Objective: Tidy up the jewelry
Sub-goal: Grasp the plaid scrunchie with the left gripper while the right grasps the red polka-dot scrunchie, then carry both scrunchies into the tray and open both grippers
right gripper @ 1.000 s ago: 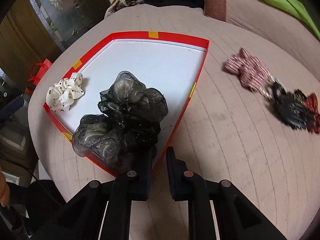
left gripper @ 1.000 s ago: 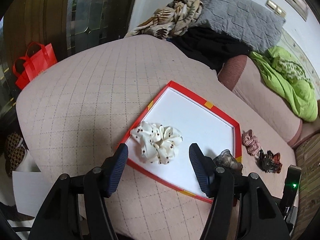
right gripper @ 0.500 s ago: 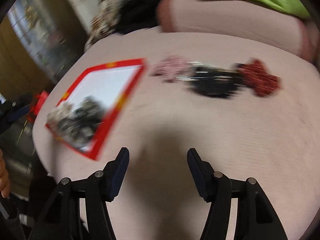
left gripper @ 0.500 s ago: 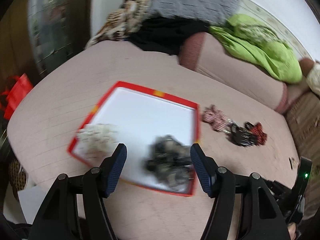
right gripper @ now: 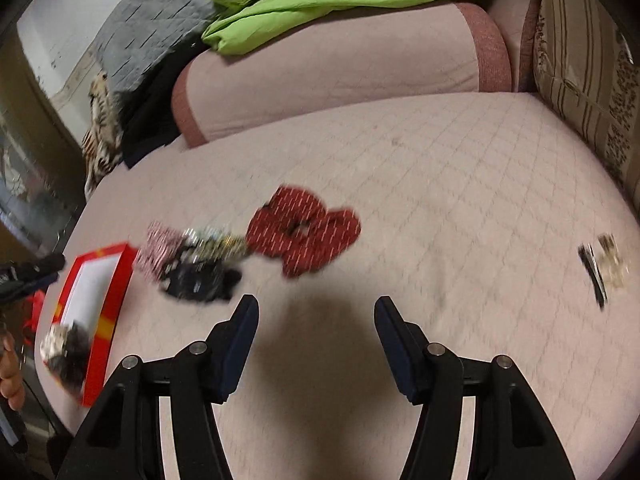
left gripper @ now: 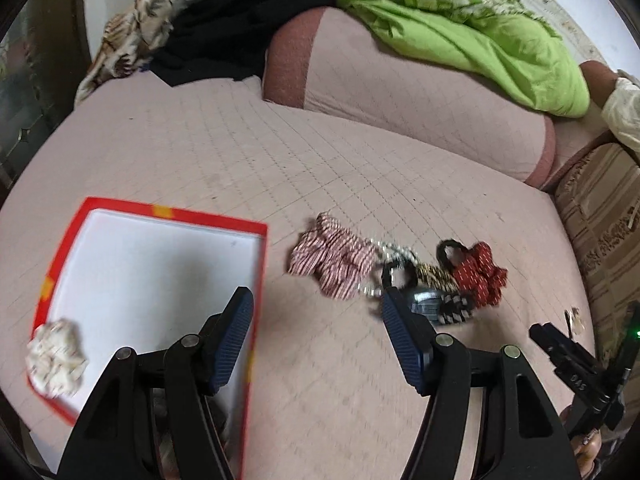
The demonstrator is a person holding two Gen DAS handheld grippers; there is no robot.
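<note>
A red-rimmed white tray [left gripper: 262, 264] lies on the pink quilted couch seat, also in the right wrist view [right gripper: 114, 280]. A cream dotted scrunchie [left gripper: 56, 356] sits in its near left corner; a black gauzy scrunchie [right gripper: 70, 350] lies beside it. Right of the tray lie a pink striped scrunchie [left gripper: 334, 260], a bead strand [left gripper: 394, 250], a dark hair clip [left gripper: 434, 304] and a red dotted scrunchie [left gripper: 480, 274] [right gripper: 304, 232]. My left gripper [left gripper: 316, 340] is open and empty, above the tray's right rim. My right gripper [right gripper: 316, 344] is open and empty, just short of the red scrunchie.
A small hair pin and pale trinket [right gripper: 604, 270] lie at the seat's right. A pink bolster [left gripper: 420, 92] with a green cloth [left gripper: 480, 40] runs along the back. A striped cushion [left gripper: 604, 232] is at the right. The seat's front edge is near.
The right gripper opened, let go of the black scrunchie in the tray and swung right toward the loose pile. The left gripper also turned right, staying open.
</note>
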